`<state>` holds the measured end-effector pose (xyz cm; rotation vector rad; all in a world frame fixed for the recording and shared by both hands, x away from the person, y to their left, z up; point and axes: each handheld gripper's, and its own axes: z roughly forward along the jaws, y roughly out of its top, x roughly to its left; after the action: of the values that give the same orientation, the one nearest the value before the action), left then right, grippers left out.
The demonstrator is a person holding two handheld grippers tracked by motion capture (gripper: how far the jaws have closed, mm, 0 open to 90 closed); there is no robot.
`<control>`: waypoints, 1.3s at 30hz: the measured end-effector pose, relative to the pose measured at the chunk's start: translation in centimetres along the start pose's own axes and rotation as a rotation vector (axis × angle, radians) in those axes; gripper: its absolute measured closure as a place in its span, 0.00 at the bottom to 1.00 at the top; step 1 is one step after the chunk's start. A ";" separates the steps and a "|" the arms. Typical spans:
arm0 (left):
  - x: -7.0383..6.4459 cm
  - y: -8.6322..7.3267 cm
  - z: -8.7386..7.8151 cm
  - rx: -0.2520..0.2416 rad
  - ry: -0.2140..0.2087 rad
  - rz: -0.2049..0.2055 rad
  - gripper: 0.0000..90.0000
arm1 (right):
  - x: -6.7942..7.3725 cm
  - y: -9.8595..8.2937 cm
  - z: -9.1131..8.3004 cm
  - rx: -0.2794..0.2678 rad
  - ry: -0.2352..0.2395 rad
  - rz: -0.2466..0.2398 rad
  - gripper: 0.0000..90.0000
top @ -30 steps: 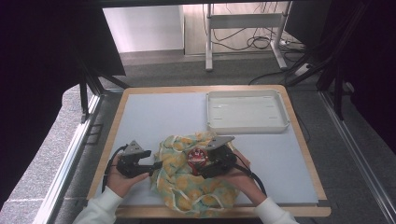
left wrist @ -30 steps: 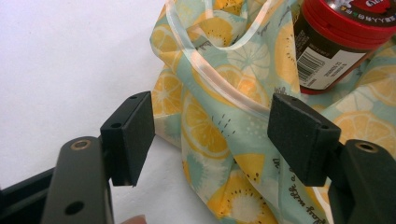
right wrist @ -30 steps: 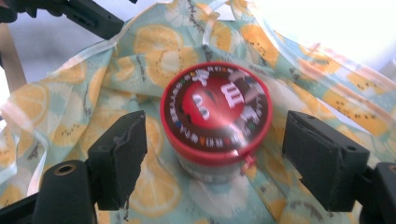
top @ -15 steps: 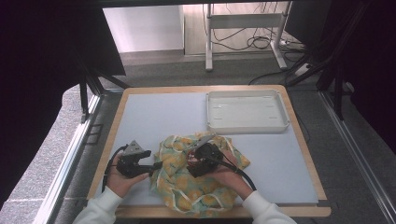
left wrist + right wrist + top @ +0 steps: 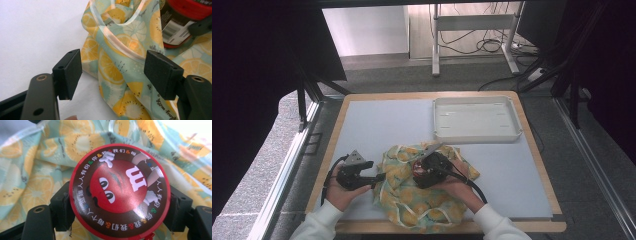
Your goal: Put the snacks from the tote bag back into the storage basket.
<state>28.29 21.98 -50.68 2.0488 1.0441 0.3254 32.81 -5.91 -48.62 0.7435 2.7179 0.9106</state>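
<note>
A lemon-print cloth bag point(image 5: 422, 192) lies crumpled at the table's front middle. My right gripper point(image 5: 419, 172) is shut on a round red candy tub point(image 5: 120, 201), held over the bag with its lid facing the camera. The tub point(image 5: 186, 15) also appears at the top right of the left gripper view. My left gripper point(image 5: 379, 177) is open at the bag's left edge, its jaws either side of a fold of the bag point(image 5: 120, 62) and its clear-trimmed rim, not pressing it.
A white tray point(image 5: 475, 119) sits at the back right of the blue-grey table mat point(image 5: 377, 125). The table's wooden edge point(image 5: 539, 150) runs round it, with dark floor and frame legs beyond.
My right gripper has shifted left with the tub, now lower over the bag's middle. The left gripper has edged closer to the bag's left edge.
</note>
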 end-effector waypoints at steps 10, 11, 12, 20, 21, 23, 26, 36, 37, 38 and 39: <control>-0.1 0.0 0.1 0.002 -0.002 -0.002 0.35 | -0.3 0.6 -2.4 -0.068 0.022 0.002 0.28; -0.1 0.0 0.1 0.002 -0.002 -0.002 0.35 | -0.3 0.7 -2.6 -0.076 0.024 -0.001 0.28; -0.1 0.0 0.1 0.002 -0.002 -0.002 0.35 | -0.3 0.7 -2.9 -0.083 0.027 -0.003 0.28; -0.1 0.0 0.1 0.007 -0.003 0.002 0.35 | -0.3 1.1 -4.4 -0.117 0.024 -0.017 0.28; -0.1 0.0 0.1 0.007 -0.002 0.003 0.35 | -0.3 1.1 -4.5 -0.120 0.024 -0.018 0.28; -0.1 0.0 0.2 0.008 -0.002 0.006 0.35 | -0.3 1.2 -4.8 -0.128 0.026 -0.019 0.28; -0.1 0.0 0.2 0.009 -0.002 0.006 0.35 | -0.4 1.3 -5.1 -0.135 0.025 -0.020 0.28; -0.2 0.1 0.1 0.003 -0.006 0.007 0.35 | -0.7 2.0 -6.1 -0.149 0.021 -0.024 0.28; -0.2 0.1 0.1 0.003 -0.007 0.008 0.35 | -0.7 2.3 -6.4 -0.150 0.016 -0.029 0.28; -0.3 0.1 0.1 0.003 -0.008 0.008 0.35 | -0.7 2.5 -6.6 -0.152 0.011 -0.031 0.28; -0.3 0.1 0.1 0.004 -0.010 0.009 0.35 | -0.7 2.7 -6.8 -0.153 0.008 -0.031 0.28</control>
<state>28.18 21.72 -50.65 2.0567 1.0306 0.3174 32.32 -7.91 -41.54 0.6667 2.6215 1.1014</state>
